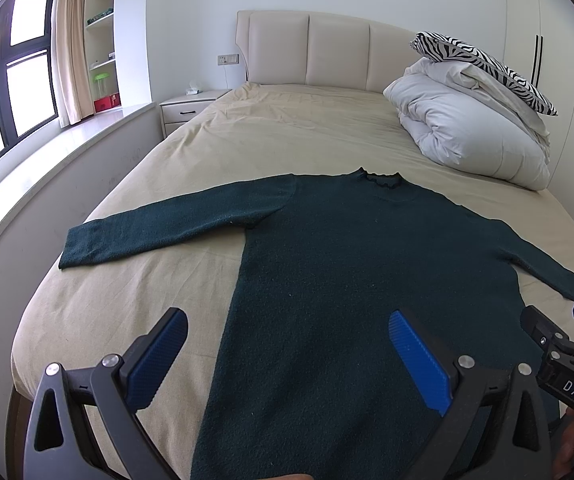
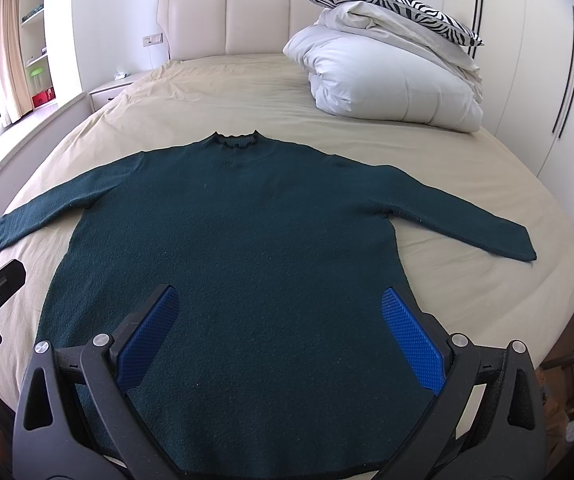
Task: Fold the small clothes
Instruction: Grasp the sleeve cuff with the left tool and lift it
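Dark green sweater lies flat and face up on the beige sheet of the bed, collar toward the headboard, hem toward the cameras. Both sleeves are spread outward: left sleeve angled out toward the window side, right sleeve angled out toward the wardrobe side. Body of the garment appears smooth, no folds made.

Left gripper hovers over the lower left part of the sweater, jaws wide apart, nothing between them; one blue pad sits over bare sheet, the other over the knit. Right gripper hovers over the lower middle of the sweater, jaws likewise wide apart and holding nothing. Contact between fingers and fabric cannot be determined from either view. Each gripper shows at the edge of the other's view, the two side by side near the hem.

Beyond the garment: folded white duvet at the head of the bed on the wardrobe side, zebra-print pillow resting on top of it. Nightstand stands beside the bed on the window side, with curtain and shelving behind it
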Tool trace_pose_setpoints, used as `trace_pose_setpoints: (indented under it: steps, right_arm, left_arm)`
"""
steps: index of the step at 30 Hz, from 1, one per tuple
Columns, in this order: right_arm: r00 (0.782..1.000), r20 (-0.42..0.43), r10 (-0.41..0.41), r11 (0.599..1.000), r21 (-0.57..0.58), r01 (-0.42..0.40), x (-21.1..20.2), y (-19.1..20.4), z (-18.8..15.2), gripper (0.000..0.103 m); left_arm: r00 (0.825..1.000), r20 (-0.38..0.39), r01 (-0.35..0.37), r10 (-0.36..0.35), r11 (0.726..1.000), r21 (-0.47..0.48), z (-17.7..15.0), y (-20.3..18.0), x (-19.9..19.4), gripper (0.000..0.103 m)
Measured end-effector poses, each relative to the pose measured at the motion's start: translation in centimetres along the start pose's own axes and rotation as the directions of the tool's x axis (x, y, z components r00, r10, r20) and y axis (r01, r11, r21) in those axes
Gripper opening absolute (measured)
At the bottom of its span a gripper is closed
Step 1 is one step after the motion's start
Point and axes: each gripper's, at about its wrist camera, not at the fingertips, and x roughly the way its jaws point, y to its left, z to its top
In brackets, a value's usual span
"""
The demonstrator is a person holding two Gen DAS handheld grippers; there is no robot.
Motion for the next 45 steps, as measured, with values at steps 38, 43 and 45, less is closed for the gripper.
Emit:
trace_pose_setpoints:
  steps: [38, 43, 45]
  right_arm:
    - [0.909, 0.051, 0.413, 0.905, 0.087, -0.416, 4.5, 4.0, 5.6, 0.079]
    - [0.903, 0.0, 0.43, 0.894, 0.144, -0.425, 7.7, 4.5, 6.0, 0.078]
    - [0.899, -0.021, 0.438, 0.887, 0.173, -0.428, 9.1, 4.5, 5.9, 0.078]
  left_arm:
    - [0.968, 0.196, 0.234, -0.159, 0.272, -0.933, -5.5, 33.5, 13.3, 0.073]
    - [0.97, 0.219, 0.239, -0.109, 0.23, -0.943, -3.9, 34.7, 16.0, 0.073]
    - [0.968, 0.232, 0.248, -0.098, 0.206, -0.947, -3.4, 35.5, 16.9, 0.07]
